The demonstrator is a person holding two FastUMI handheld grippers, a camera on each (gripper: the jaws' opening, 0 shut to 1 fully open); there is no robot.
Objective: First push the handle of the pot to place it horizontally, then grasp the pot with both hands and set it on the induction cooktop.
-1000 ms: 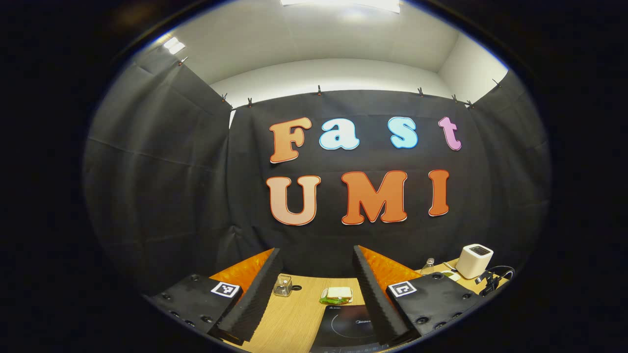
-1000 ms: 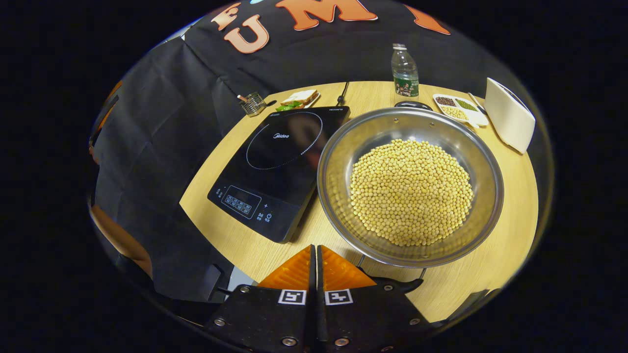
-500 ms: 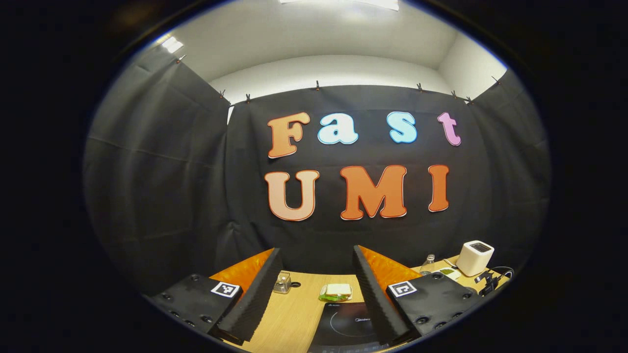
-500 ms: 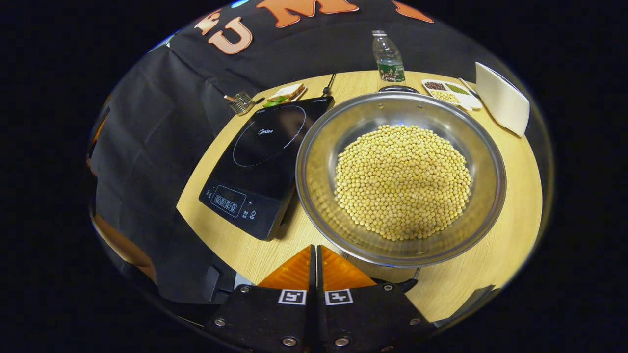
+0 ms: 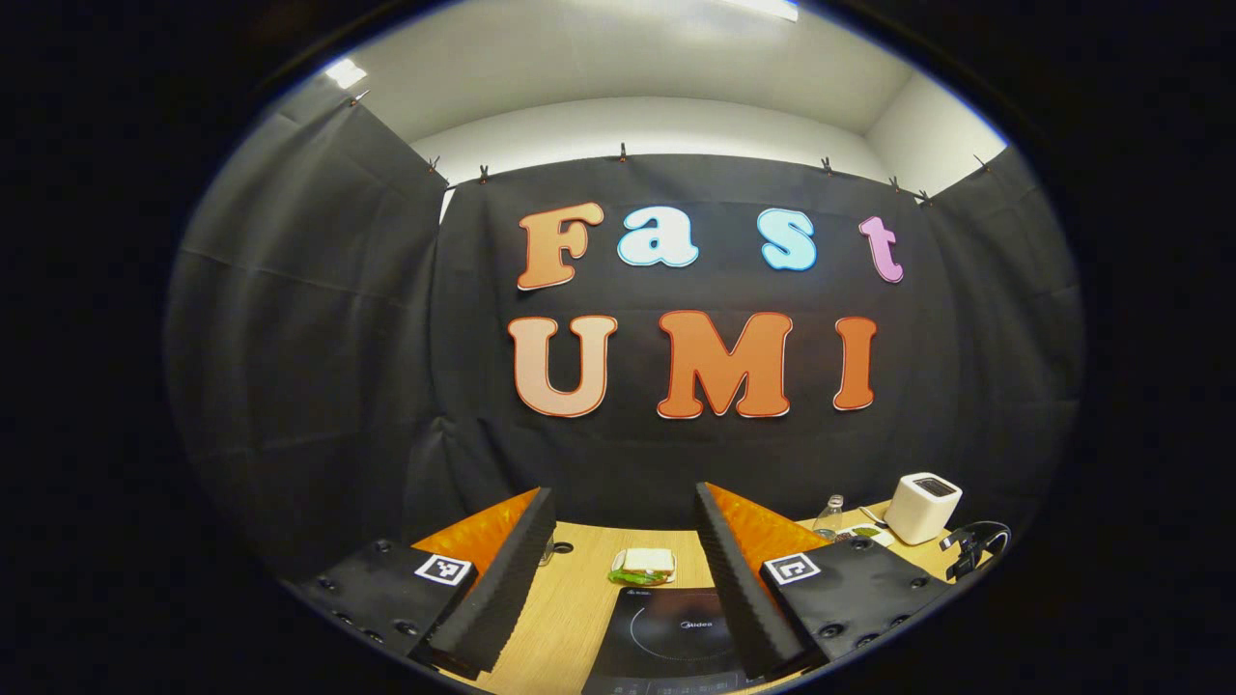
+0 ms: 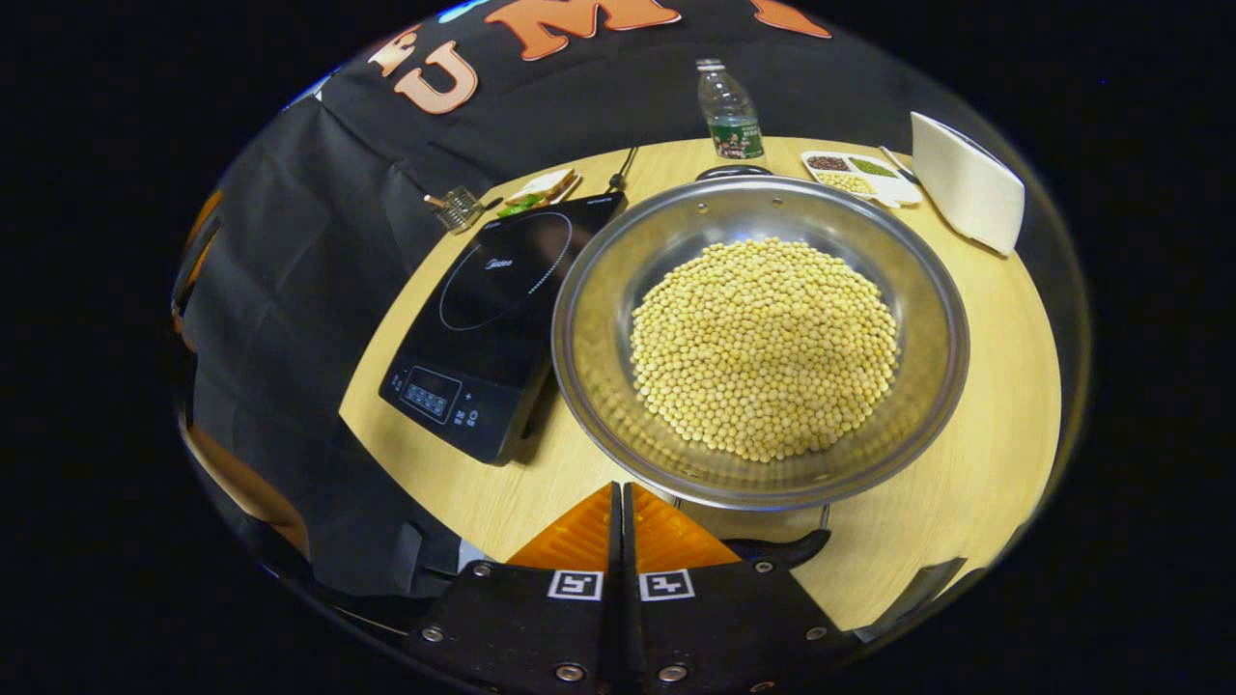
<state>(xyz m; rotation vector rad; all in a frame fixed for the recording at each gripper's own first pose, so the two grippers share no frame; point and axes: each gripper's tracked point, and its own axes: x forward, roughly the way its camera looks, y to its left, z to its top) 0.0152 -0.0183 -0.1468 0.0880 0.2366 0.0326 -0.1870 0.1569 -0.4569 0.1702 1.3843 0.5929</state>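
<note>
The steel pot (image 6: 763,338), heaped with soybeans (image 6: 765,347), fills the middle of the right gripper view, sitting on the worktop (image 6: 975,463) just right of the induction cooktop (image 6: 492,319). The right gripper (image 6: 621,526) has its jaws together low in the frame, beside the pot's near black handle (image 6: 782,552). The left gripper (image 5: 618,541) hangs with jaws apart, aimed at the booth wall. A hard or off-centre shove on the handle could slide the pot and spill beans.

Each claw, left claw (image 5: 623,521) and right claw (image 6: 621,507), has orange fingers with black ribbed pads, black screw-fastened bases and square black-and-white markers.
</note>
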